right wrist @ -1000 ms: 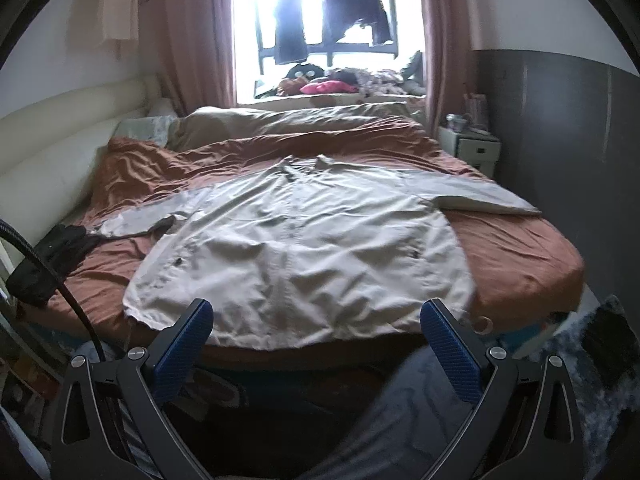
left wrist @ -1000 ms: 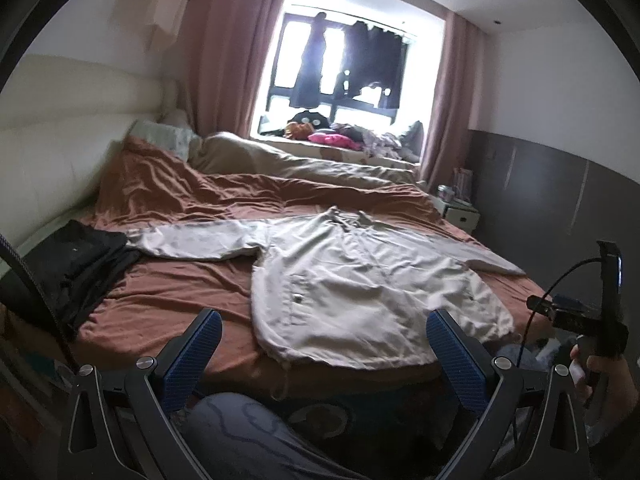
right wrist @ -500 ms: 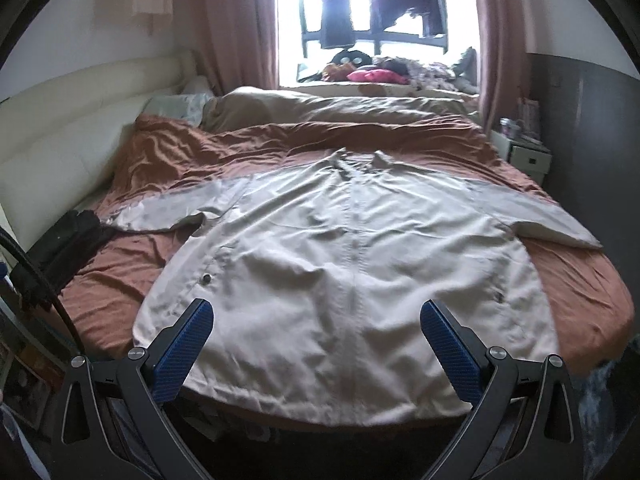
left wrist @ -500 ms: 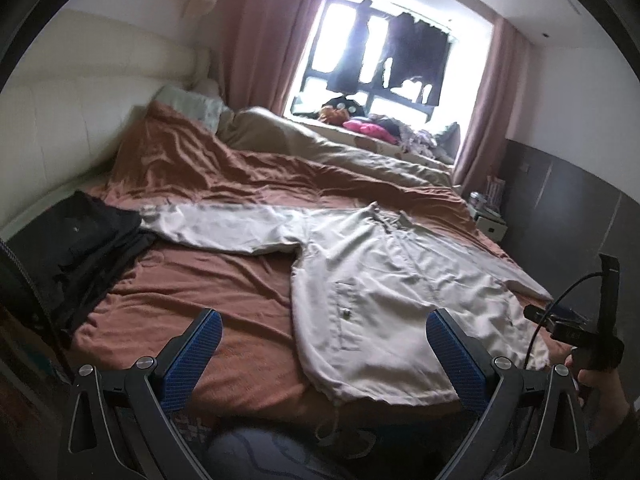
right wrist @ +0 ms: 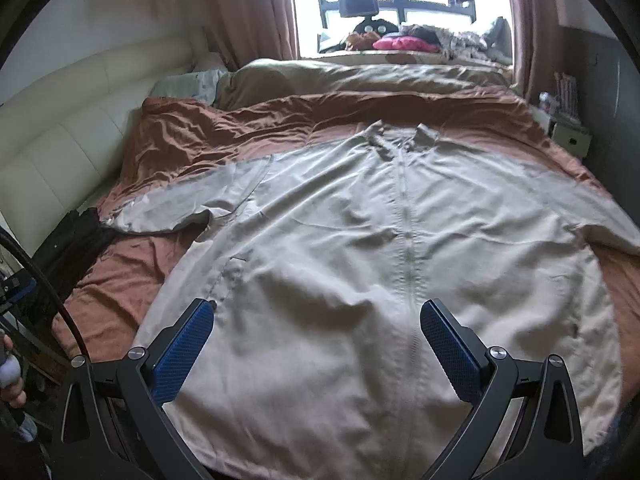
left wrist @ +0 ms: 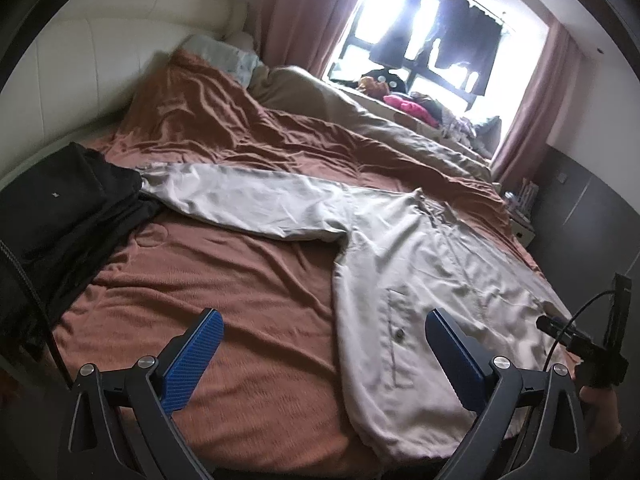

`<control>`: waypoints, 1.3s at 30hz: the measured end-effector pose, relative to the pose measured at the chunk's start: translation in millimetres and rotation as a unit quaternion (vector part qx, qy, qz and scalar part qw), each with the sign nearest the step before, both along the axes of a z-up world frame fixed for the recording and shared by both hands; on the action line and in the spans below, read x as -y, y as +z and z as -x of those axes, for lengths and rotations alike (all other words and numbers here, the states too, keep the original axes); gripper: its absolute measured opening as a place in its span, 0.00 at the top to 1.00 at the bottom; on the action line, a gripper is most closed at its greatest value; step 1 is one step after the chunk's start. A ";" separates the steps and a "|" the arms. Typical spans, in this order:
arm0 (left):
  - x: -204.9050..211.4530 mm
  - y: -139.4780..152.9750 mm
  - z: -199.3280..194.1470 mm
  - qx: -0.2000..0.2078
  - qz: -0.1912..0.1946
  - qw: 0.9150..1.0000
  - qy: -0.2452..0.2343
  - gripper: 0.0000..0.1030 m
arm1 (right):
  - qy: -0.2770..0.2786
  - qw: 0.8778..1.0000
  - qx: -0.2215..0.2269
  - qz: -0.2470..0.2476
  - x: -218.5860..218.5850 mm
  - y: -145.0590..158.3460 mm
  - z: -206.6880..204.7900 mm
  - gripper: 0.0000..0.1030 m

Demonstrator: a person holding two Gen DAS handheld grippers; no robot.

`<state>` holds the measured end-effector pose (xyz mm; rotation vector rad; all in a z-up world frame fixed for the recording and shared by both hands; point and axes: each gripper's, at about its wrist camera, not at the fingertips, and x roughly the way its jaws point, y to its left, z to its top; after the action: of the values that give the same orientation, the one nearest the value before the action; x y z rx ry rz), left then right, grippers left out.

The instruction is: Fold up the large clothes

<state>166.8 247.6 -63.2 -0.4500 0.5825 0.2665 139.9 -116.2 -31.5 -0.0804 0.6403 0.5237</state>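
A large beige jacket (right wrist: 360, 248) lies flat, front up, on the rust-brown bedspread (left wrist: 248, 280), collar toward the window. Its left sleeve (left wrist: 248, 204) stretches out toward a black garment. In the left wrist view the jacket's body (left wrist: 432, 280) lies at the right. My left gripper (left wrist: 324, 360) is open and empty above the bedspread, by the jacket's left hem edge. My right gripper (right wrist: 316, 348) is open and empty, low over the jacket's lower front near the zip (right wrist: 406, 240). The right sleeve (right wrist: 600, 220) runs off to the right.
A black garment pile (left wrist: 60, 220) lies at the bed's left edge by the cream padded headboard (left wrist: 80, 80). A tan duvet (right wrist: 360, 76) and a pillow (left wrist: 224, 56) lie at the far side. Clothes are heaped on the window sill (right wrist: 400, 40). A nightstand (right wrist: 568, 136) stands at the right.
Both grippers have moved forward over the bed. The left view has swung left toward the sleeve and the black pile. The right gripper now hovers over the jacket's lower front.
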 end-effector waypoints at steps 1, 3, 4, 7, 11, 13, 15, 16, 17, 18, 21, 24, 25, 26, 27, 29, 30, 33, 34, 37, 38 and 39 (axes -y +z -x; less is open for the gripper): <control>-5.6 -1.7 -6.7 -0.003 0.002 1.000 0.002 0.02 | 0.001 1.000 -0.007 -0.004 -1.4 -1.3 -6.7 0.00; -14.4 -4.2 -16.0 -0.007 0.005 1.000 0.007 0.04 | 0.002 1.000 -0.015 -0.007 -5.3 -2.8 -17.9 0.00; -20.7 -5.9 -22.9 -0.012 0.010 1.000 0.010 0.06 | 0.003 1.000 -0.020 -0.007 -8.2 -3.4 -24.4 0.00; -32.9 -7.7 -38.4 -0.016 0.016 1.000 0.010 0.11 | 0.007 0.999 -0.030 -0.012 -16.6 -3.4 -42.7 0.00; -51.5 -10.6 -61.0 -0.020 0.026 0.999 0.014 0.18 | 0.014 0.999 -0.037 -0.010 -28.4 -6.0 -65.3 0.00; -61.7 -14.4 -71.9 -0.028 0.028 0.999 0.021 0.19 | 0.017 0.999 -0.040 -0.009 -35.1 -8.7 -77.3 0.05; -75.3 -20.6 -81.0 -0.037 0.033 0.998 0.033 0.21 | 0.021 0.998 -0.050 -0.009 -43.4 -10.5 -91.8 0.10; -83.1 -24.4 -84.8 -0.039 0.040 0.998 0.040 0.22 | 0.024 0.998 -0.054 -0.009 -47.3 -11.7 -98.0 0.11; -89.7 -27.5 -87.7 -0.042 0.045 0.997 0.048 0.23 | 0.027 0.998 -0.058 -0.009 -51.7 -12.2 -104.6 0.12; -98.4 -31.4 -91.2 -0.046 0.049 0.996 0.059 0.23 | 0.031 0.998 -0.060 -0.009 -56.1 -12.7 -110.0 0.12; -123.6 -42.3 -100.2 -0.055 0.062 0.992 0.090 0.23 | 0.044 0.997 -0.064 -0.004 -69.4 -14.0 -125.8 0.18; -144.5 -52.7 -109.1 -0.063 0.078 0.988 0.116 0.30 | 0.056 0.996 -0.071 -0.003 -82.1 -17.8 -140.2 0.21; -154.0 -57.8 -114.0 -0.066 0.088 0.986 0.125 0.32 | 0.059 0.995 -0.074 -0.005 -86.0 -20.2 -145.7 0.22; -160.2 -61.3 -117.5 -0.068 0.094 0.984 0.132 0.32 | 0.061 0.995 -0.077 -0.006 -89.3 -22.2 -150.2 0.22; -167.4 -65.2 -122.0 -0.069 0.101 0.983 0.139 0.33 | 0.064 0.995 -0.080 -0.008 -93.0 -24.9 -155.3 0.27; -181.8 -72.8 -133.1 -0.075 0.112 0.978 0.156 0.34 | 0.071 0.993 -0.093 -0.013 -100.3 -30.6 -166.0 0.33; -188.5 -76.6 -139.4 -0.080 0.116 0.976 0.163 0.36 | 0.074 0.992 -0.100 -0.016 -103.6 -33.2 -171.4 0.35; -204.3 -86.7 -154.7 -0.088 0.127 0.972 0.178 0.39 | 0.080 0.991 -0.107 -0.024 -111.7 -37.4 -183.9 0.36; -210.2 -91.3 -160.5 -0.095 0.127 0.970 0.185 0.39 | 0.082 0.990 -0.109 -0.023 -115.4 -39.0 -187.7 0.36; -226.1 -108.2 -175.2 -0.118 0.120 0.962 0.216 0.39 | 0.082 0.990 -0.115 -0.021 -124.7 -42.9 -199.3 0.37; -230.2 -112.6 -179.2 -0.127 0.114 0.960 0.222 0.39 | 0.082 0.990 -0.116 -0.021 -127.7 -43.3 -201.5 0.40; -234.5 -117.7 -183.6 -0.137 0.110 0.958 0.226 0.39 | 0.082 0.989 -0.118 -0.021 -131.0 -43.9 -203.8 0.45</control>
<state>350.4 482.1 -180.9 -0.7691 0.7812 0.7141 343.7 14.8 -75.3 -0.0311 0.8570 0.7124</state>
